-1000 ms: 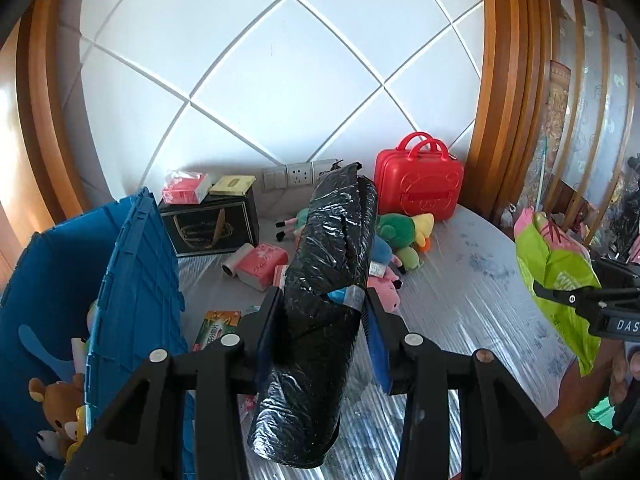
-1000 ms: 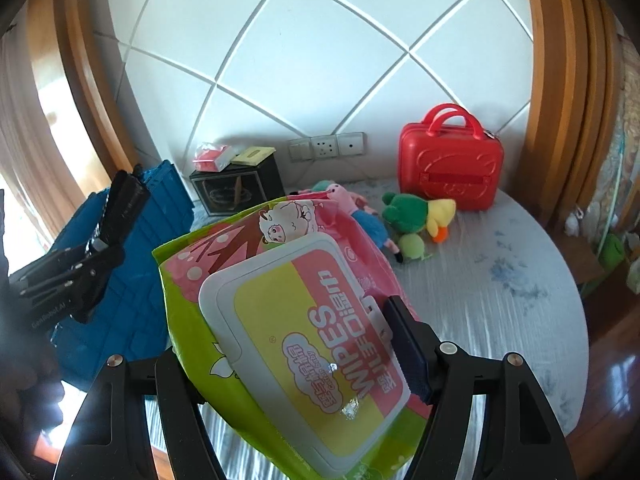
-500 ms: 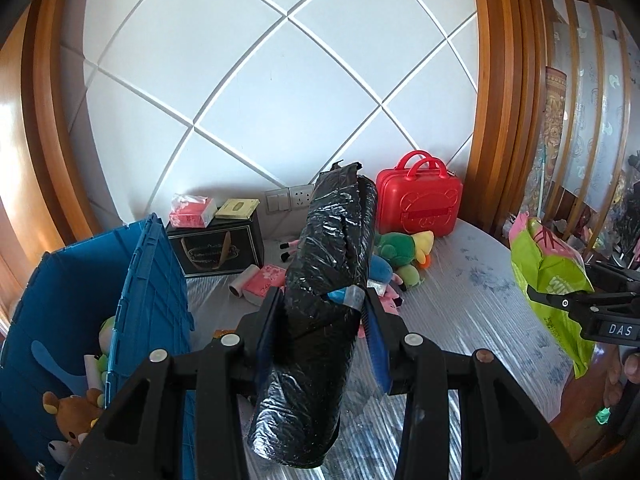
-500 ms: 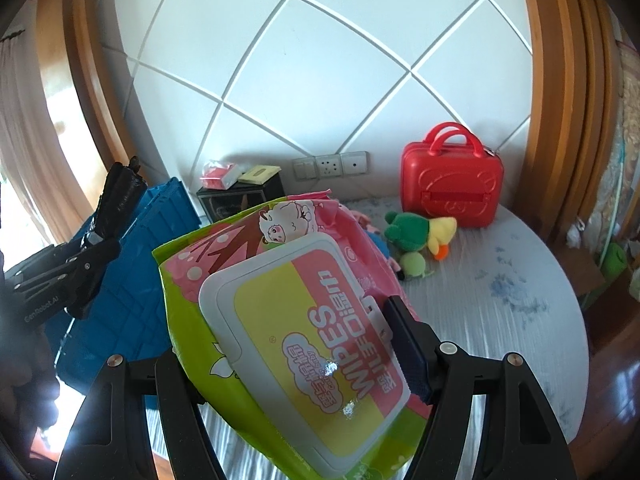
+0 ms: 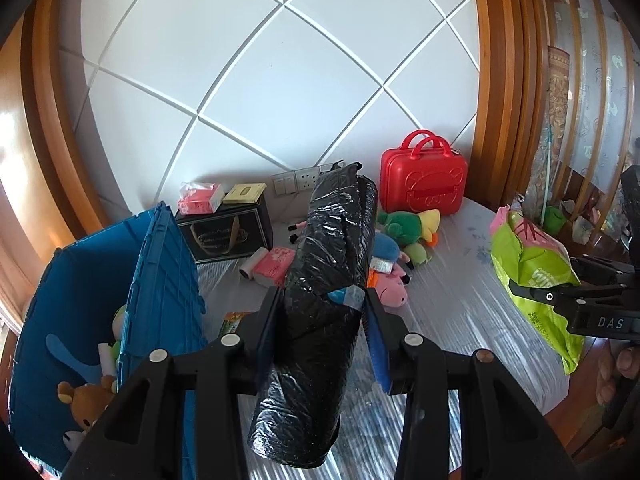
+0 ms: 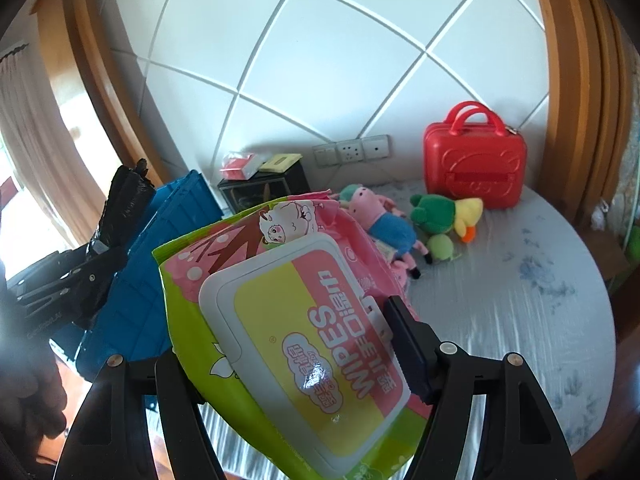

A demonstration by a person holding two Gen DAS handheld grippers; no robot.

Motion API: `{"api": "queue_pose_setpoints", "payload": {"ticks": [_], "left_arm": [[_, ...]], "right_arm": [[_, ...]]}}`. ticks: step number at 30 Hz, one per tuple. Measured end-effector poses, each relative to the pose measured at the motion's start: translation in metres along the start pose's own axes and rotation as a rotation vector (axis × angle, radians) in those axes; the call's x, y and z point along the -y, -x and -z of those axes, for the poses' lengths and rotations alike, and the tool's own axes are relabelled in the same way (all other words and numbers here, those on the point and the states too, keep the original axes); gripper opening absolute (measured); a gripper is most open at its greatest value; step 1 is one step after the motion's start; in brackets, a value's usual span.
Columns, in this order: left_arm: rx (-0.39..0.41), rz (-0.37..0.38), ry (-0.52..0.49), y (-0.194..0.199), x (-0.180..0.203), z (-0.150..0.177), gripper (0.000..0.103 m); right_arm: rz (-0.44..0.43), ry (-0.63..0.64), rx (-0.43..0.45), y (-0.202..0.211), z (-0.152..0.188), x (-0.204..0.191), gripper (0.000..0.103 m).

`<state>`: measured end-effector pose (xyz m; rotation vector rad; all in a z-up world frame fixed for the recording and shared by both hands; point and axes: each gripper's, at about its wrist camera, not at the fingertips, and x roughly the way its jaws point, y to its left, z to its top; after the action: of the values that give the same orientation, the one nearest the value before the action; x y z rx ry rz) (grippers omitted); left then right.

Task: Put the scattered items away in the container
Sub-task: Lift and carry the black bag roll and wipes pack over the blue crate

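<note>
My left gripper (image 5: 322, 312) is shut on a long black plastic-wrapped roll (image 5: 328, 280) that stands tilted up between its fingers, raised above the bed. The blue crate (image 5: 160, 280) sits to its lower left with plush toys (image 5: 86, 396) inside. My right gripper (image 6: 288, 336) is shut on a green and pink wipes pack (image 6: 304, 340), held above the grey bedsheet (image 6: 520, 300). In the right wrist view the blue crate (image 6: 160, 272) lies at left, and the left gripper with the roll (image 6: 124, 208) hangs over it. The wipes pack (image 5: 532, 264) shows at right in the left wrist view.
On the bed lie a red toy suitcase (image 5: 424, 180), a green and yellow plush (image 5: 404, 224), a pink pig plush (image 5: 388, 280), a pink packet (image 5: 274, 260) and a black box (image 5: 226, 228) topped with small packs. A white panelled wall stands behind, wooden frames at both sides.
The left gripper with the black roll has risen slightly and shifted toward the crate, showing more of the crate's inside. The right gripper keeps its hold on the wipes pack, hardly moving.
</note>
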<state>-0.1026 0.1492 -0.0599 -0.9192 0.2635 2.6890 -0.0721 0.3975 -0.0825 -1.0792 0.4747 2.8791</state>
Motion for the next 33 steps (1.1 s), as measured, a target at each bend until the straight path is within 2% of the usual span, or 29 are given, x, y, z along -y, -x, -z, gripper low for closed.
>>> {"api": "queue_pose_setpoints", "payload": {"ticks": [11, 24, 33], "left_arm": [[0.054, 0.017, 0.035, 0.012, -0.053, 0.005, 0.039], [0.09, 0.066, 0.07, 0.02, -0.158, 0.006, 0.039], [0.104, 0.062, 0.123, 0.027, -0.234, 0.022, 0.039]], "right_arm": [[0.033, 0.028, 0.026, -0.007, -0.007, -0.04, 0.071], [0.058, 0.058, 0.02, -0.035, -0.013, -0.14, 0.071], [0.053, 0.112, 0.018, -0.057, -0.019, -0.215, 0.071]]}}
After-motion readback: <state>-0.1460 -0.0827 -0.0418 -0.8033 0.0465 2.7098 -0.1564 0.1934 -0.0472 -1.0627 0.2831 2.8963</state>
